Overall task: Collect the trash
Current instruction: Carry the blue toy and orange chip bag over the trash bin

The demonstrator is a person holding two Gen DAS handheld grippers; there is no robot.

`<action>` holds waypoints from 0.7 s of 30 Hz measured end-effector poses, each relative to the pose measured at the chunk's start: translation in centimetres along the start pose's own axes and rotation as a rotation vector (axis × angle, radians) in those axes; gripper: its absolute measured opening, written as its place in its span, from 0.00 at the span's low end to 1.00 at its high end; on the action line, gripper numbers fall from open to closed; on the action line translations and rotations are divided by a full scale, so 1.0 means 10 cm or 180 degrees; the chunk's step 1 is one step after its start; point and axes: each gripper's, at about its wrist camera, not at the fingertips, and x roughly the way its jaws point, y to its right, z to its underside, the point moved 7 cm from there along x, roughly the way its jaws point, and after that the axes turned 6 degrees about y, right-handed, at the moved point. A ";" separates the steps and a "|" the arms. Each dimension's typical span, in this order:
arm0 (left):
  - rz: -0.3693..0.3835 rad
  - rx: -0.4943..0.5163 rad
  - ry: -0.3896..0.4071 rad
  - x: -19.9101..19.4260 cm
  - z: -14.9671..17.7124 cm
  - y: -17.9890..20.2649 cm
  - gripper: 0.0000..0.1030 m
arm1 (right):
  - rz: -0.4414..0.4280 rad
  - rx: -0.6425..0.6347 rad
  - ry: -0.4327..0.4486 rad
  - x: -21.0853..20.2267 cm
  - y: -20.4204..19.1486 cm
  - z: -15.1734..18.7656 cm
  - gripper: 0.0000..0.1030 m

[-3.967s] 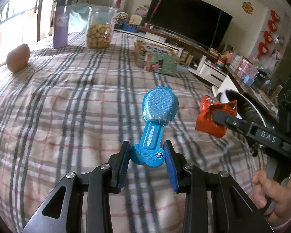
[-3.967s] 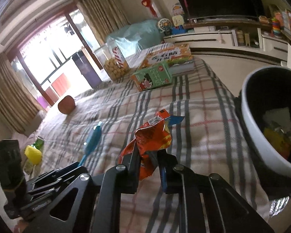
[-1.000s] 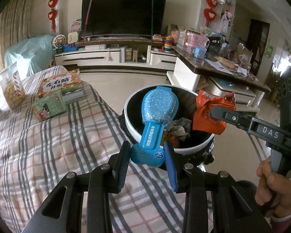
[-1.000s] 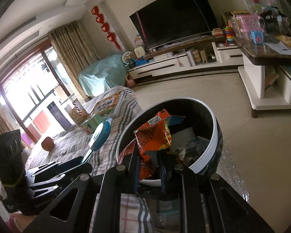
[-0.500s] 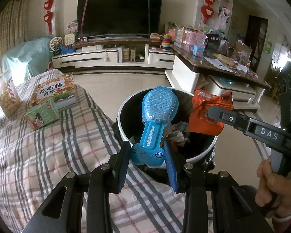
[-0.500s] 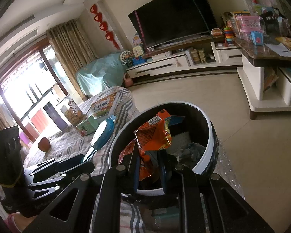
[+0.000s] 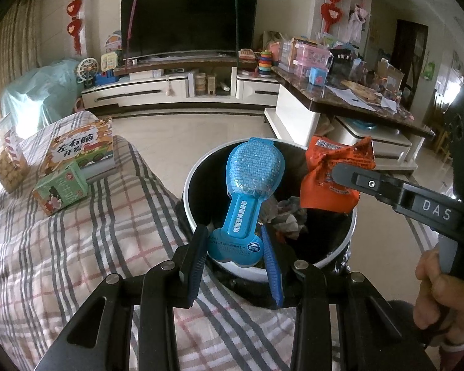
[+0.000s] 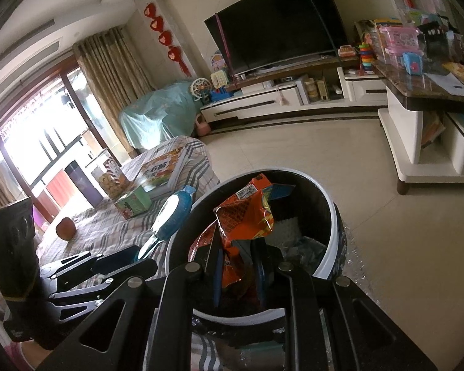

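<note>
My left gripper [image 7: 235, 247] is shut on the handle end of a blue blister package [image 7: 250, 185] and holds it over the near rim of a round bin [image 7: 188, 198] with a white rim and dark inside. My right gripper [image 8: 236, 266] is shut on a crumpled orange snack wrapper [image 8: 247, 216] and holds it over the bin [image 8: 334, 247]. The wrapper [image 7: 328, 179] also shows at the right of the left wrist view, over the bin's far side. Crumpled trash [image 7: 289, 216] lies inside the bin.
A plaid-covered surface [image 7: 62, 247] lies left of the bin, with a green box [image 7: 60, 191], a picture book [image 7: 80, 151] and a cookie jar [image 7: 6, 160] on it. A TV stand [image 7: 176, 89] and a cluttered marble table [image 7: 349, 99] stand beyond bare floor.
Both grippers have moved closer to the bin with their items still held. The bin now sits larger and lower in both views.
</note>
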 end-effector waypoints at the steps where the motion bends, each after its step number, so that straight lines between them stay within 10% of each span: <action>1: -0.0001 0.0002 -0.0006 0.01 0.00 0.00 0.33 | 0.0003 -0.0005 -0.0006 0.01 0.00 0.00 0.16; 21: -0.0028 0.0019 -0.0087 0.20 -0.07 0.07 0.33 | 0.0059 -0.0015 -0.0103 0.16 0.09 -0.01 0.16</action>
